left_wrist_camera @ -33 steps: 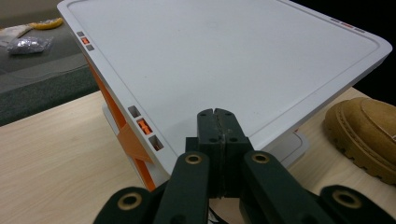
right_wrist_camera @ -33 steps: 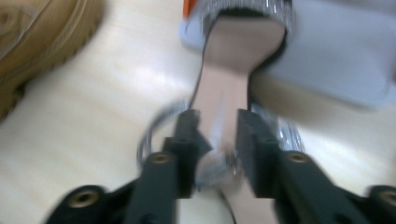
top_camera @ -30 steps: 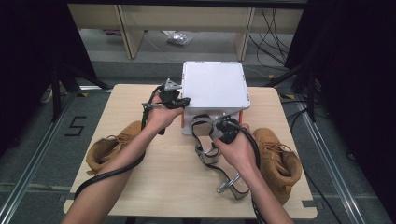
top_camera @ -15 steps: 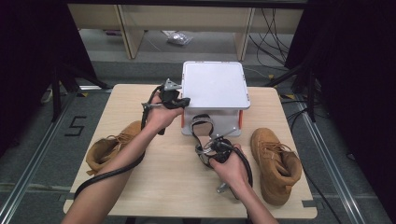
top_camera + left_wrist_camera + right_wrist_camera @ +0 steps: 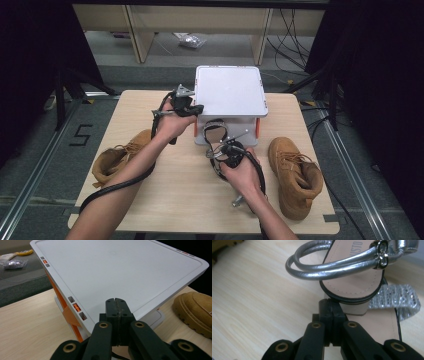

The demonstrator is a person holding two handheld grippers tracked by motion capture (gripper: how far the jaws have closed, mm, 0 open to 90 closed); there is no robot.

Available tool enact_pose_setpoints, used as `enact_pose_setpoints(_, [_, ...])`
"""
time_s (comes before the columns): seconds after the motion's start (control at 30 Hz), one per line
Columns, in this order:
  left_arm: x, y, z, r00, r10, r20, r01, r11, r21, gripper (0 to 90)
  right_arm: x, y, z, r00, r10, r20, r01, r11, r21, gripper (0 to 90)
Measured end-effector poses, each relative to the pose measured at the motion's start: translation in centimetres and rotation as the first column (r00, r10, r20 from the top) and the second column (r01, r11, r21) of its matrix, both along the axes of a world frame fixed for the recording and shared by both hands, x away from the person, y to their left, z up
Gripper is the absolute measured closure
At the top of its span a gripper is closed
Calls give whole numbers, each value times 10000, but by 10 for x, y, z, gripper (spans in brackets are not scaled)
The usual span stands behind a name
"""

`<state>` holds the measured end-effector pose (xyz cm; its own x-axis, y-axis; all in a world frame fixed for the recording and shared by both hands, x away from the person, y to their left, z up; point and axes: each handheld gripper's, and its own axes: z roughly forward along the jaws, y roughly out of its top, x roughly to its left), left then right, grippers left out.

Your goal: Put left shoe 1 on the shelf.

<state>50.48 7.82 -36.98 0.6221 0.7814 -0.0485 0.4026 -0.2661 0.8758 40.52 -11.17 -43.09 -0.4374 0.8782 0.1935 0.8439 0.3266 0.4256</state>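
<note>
Both jaw pairs pressed together, gripping nothing — left gripper (image 5: 116,315) parked at lid (image 5: 120,272) edge of box (image 5: 227,131), right gripper (image 5: 329,322) just short of silver sandal (image 5: 352,277) on table (image 5: 150,200) before box. Looks like pre-grasp step: needs right jaws opened, then closed on sandal strap — lid probably lifted by left.

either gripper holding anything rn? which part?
Left gripper: jaws shut, apparently on the white box lid's edge. Right gripper: jaws shut by the silver sandal; hold cannot be told.

Both forearms reach forward, left tool (image 5: 197,109) farther out than right tool (image 5: 226,151), jaws pressed together
</note>
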Motion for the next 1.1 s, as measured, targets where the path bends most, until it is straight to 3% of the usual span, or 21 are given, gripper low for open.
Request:
enact_pose_setpoints(0.03, [0,0,0,10000,-23,23,23,10000,6,896,6,0,0,9994,115,332,-114,9999,-20,900])
enact_pose_setpoints(0.13, [0,0,0,10000,6,3,-6,10000,-40,896,11,2,3,9997,-118,232,119,9999,-32,900])
enact_pose_setpoints(0.23, [-1,0,0,10000,62,-71,-62,10000,-19,896,16,4,7,9983,-28,582,28,10000,-1,900])
enact_pose_setpoints(0.3, [-1,-1,0,9999,88,-107,-88,10000,-19,896,21,4,8,9954,108,953,-85,9996,-254,900])
enact_pose_setpoints(0.47, [-1,0,0,9998,57,-197,-58,10000,-41,896,33,6,9,9959,103,893,-87,9998,-183,900])
enact_pose_setpoints(0.57, [-1,0,0,9997,117,-209,-118,9999,-38,896,41,8,6,9936,128,1125,-95,9995,-298,900])
enact_pose_setpoints(0.97, [-2,0,0,9995,149,-289,-153,9998,-111,896,63,28,-7,9920,-28,1266,71,9994,-334,900])
enact_pose_setpoints(1.1, [-2,0,0,9993,164,-332,-169,9997,-170,896,68,35,-11,9883,154,1518,-92,9991,-412,900])
